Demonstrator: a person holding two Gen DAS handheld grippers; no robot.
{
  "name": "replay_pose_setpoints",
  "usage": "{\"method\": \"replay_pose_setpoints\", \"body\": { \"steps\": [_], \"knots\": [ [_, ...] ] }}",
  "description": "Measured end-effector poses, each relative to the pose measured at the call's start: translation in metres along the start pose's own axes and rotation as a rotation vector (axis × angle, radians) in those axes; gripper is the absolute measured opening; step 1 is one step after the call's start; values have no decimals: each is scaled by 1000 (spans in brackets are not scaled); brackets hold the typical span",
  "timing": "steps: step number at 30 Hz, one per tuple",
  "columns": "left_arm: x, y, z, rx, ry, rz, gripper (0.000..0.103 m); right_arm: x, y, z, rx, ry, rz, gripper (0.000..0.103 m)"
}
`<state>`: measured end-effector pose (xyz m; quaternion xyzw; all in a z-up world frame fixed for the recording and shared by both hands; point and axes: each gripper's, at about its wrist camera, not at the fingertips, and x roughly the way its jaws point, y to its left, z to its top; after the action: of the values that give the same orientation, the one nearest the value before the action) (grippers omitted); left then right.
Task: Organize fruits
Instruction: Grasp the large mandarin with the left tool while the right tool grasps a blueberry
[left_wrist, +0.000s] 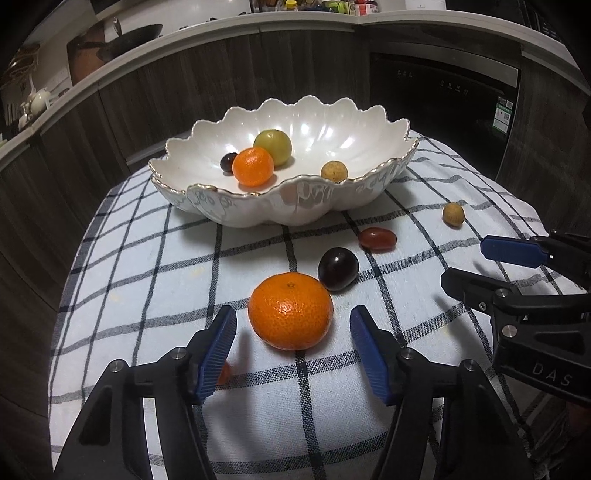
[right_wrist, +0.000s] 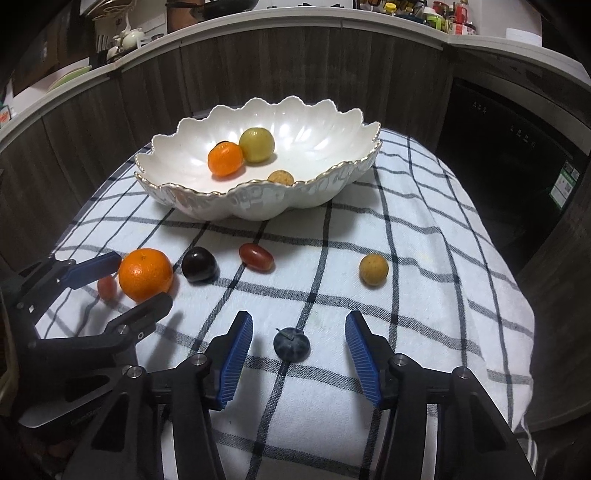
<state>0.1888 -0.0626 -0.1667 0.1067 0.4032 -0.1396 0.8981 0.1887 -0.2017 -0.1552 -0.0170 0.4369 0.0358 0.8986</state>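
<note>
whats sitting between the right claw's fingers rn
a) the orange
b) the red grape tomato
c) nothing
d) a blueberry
d: the blueberry lies on the cloth between the right claw's open fingers, untouched; the orange sits by the left claw.

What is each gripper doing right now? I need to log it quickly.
Left gripper: jaws open around the mandarin on the cloth, not touching it.
Right gripper: jaws open around the blueberry, not touching it.
</note>
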Motion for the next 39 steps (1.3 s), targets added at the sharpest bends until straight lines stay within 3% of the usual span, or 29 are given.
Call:
{"method": "replay_pose_setpoints", "body": {
  "steps": [9,20,39],
  "knots": [
    [10,3,0,-23,29,-12,60,10,0,-4,3,33,15,46],
    [15,5,1,-47,35,-23,46,14,1,-8,-15,35,18,24],
    [-3,8,4,-71,16,-31,44,1,-1,-1,0,-1,10,23]
  ]
}}
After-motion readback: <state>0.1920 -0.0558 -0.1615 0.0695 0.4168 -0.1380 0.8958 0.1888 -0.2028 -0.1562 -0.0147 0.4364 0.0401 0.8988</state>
